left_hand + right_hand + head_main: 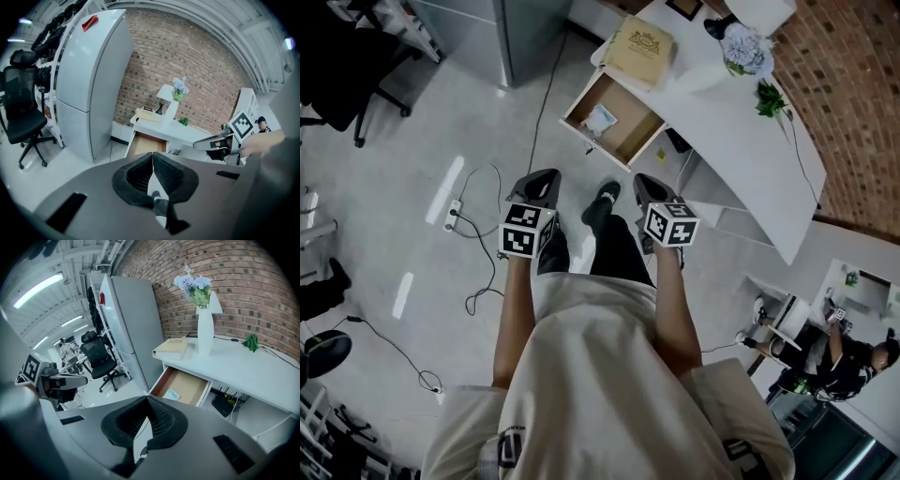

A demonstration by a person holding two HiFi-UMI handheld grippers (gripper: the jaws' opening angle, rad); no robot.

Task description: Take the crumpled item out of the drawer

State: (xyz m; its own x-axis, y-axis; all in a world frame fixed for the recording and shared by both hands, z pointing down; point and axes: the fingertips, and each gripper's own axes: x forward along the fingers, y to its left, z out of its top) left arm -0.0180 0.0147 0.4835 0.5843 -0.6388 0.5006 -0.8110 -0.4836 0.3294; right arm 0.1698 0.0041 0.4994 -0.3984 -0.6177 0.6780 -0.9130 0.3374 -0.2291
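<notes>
White vase of flowers, tan book, grey fridge, office chair

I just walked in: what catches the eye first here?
The open drawer under the white desk stands out, with a pale crumpled item inside. Nearer the camera, the left hand-held gripper and the right hand-held gripper point toward it, both shut and empty.
</notes>
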